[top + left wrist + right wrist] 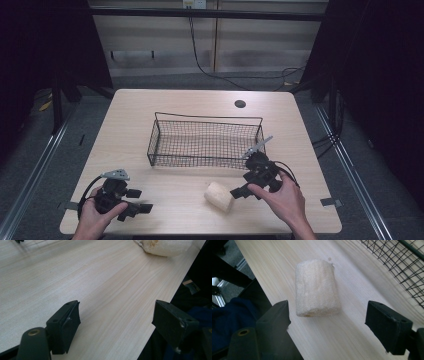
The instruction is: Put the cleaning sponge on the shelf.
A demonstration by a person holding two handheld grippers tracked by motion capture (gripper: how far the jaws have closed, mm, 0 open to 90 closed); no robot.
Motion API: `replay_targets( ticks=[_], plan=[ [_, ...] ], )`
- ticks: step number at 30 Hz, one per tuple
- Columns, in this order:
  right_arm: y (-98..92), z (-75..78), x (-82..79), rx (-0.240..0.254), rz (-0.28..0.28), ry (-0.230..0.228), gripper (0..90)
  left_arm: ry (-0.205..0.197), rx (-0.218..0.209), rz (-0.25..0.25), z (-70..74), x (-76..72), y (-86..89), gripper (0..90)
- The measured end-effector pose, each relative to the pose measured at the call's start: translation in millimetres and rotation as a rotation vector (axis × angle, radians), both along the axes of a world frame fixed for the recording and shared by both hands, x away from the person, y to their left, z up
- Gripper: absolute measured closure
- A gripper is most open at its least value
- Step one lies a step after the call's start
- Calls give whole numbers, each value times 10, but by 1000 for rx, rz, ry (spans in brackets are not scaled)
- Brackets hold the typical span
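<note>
R gripper (239, 192) jaws spread wide, aimed at loofah piece (219, 196) lying on its side on table (150, 105) near front edge, just in front of wire basket (202, 145); L gripper (142, 207) also spread, resting at front-left, well apart.

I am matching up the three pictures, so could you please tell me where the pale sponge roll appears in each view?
High view: the sponge roll lies near the table's front edge, in front of the wire basket.
Left gripper view: top right corner, cut off by the frame.
Right gripper view: centre, ahead of the open jaws.
Shared landmark: the light wooden table.
</note>
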State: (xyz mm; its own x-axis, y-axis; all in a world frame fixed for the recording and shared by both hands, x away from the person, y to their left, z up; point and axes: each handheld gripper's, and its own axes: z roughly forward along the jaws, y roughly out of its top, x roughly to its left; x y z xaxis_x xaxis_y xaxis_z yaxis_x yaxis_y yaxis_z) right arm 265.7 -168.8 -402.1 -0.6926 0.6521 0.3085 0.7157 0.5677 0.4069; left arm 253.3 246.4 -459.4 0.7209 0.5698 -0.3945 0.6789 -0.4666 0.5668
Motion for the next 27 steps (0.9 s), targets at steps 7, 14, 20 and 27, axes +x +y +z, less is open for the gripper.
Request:
replay_targets(
  ticks=[7, 14, 20, 27],
  plan=[
    [122, 12, 77, -40, 38, 38, 177, 0, 0, -4, 2, 0, 1, 216],
    [225, -32, 141, -93, 61, 83, 184, 4, -2, -8, 1, -4, -5, 216],
    [320, -58, 172, -101, 88, 117, 217, 2, -3, -10, 2, -3, -3, 216],
    [451, -123, 228, -155, 133, 161, 211, 1, -3, -7, 4, -3, -2, 216]
  ],
)
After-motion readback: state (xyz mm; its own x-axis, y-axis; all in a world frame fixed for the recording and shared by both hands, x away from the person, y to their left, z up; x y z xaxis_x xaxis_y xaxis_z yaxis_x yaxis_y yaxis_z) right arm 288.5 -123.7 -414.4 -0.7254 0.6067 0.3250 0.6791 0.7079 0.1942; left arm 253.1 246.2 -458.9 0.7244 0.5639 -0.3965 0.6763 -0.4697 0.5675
